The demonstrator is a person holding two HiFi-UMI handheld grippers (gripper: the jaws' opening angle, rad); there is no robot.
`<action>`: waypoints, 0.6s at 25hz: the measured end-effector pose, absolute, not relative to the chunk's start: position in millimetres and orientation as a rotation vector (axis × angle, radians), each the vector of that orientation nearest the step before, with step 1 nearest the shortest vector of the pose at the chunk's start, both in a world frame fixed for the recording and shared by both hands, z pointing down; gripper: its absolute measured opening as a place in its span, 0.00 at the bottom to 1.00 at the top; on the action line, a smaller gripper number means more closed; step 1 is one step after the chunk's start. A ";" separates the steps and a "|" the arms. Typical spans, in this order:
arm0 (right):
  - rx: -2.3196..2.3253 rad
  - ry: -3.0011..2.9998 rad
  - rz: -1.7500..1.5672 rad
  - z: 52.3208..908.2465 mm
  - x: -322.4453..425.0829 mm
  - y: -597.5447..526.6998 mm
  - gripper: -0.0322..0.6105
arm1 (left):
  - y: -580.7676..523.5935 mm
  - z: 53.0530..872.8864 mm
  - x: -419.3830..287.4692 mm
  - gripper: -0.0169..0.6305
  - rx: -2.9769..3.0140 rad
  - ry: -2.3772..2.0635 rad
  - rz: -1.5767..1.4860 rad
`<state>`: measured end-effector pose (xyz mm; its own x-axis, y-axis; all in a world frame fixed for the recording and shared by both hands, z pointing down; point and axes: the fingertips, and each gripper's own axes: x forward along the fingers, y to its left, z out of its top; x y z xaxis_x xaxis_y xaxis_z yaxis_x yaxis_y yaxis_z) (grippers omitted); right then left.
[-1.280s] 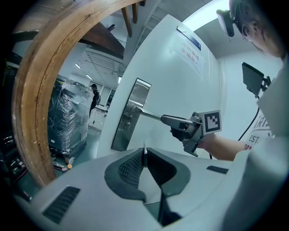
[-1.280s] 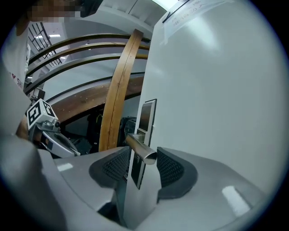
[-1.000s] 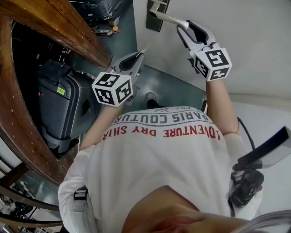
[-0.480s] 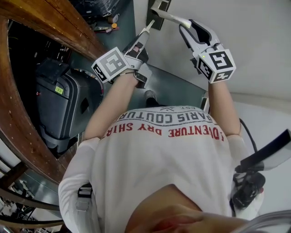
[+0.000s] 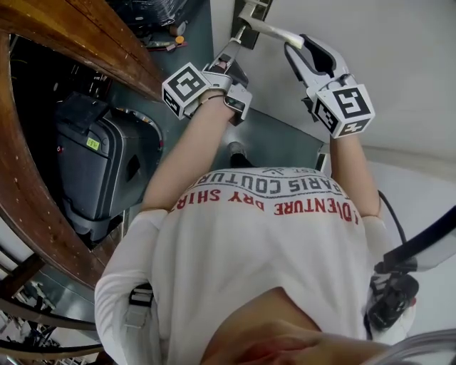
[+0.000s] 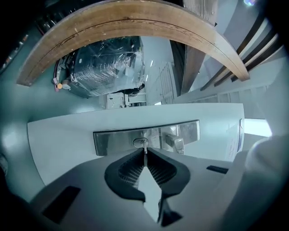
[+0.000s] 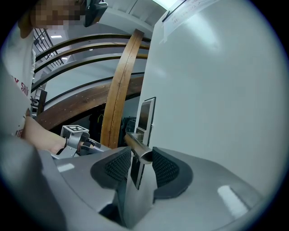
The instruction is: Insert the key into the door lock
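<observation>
A white door (image 5: pixel 385 64) carries a steel lock plate (image 6: pixel 113 140) with a keyhole (image 6: pixel 140 143) and a lever handle (image 5: pixel 274 31). My left gripper (image 5: pixel 231 50) points level at the plate. It is shut on a thin metal key (image 6: pixel 144 150), whose tip sits at the keyhole. In the head view the key (image 5: pixel 239 33) reaches the lock plate (image 5: pixel 251 16). My right gripper (image 5: pixel 293 45) is closed around the free end of the handle (image 7: pixel 137 144), with a pad on each side of the bar.
A curved wooden railing (image 5: pixel 85 43) runs along the left. Below it stands a dark suitcase (image 5: pixel 100 171). A plastic-wrapped pallet load (image 6: pixel 108 67) sits further off beyond the door. The person's white shirt (image 5: pixel 263 235) fills the lower head view.
My left gripper has moved up toward the lock plate and rolled over, bringing the key tip to the keyhole. My right gripper has stayed on the handle.
</observation>
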<state>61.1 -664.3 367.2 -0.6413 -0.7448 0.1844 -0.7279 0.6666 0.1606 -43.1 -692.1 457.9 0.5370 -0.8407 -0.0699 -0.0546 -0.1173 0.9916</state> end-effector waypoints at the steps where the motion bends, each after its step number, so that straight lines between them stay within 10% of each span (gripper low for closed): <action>1: 1.191 -2.648 -0.102 367.1 62.1 -664.1 0.28 | -693.2 457.2 -41.5 0.06 1.552 -0.790 -0.808; 15: 1.200 -2.650 -0.097 365.7 60.3 -661.4 0.27 | -700.9 457.4 -34.6 0.06 1.496 -0.821 -0.840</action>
<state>60.3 -661.4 365.7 -0.6378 -0.7484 0.1816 -0.7332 0.6623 0.1544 -34.6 -700.9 457.4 0.4951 -0.8673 -0.0520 -0.0321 -0.0781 0.9964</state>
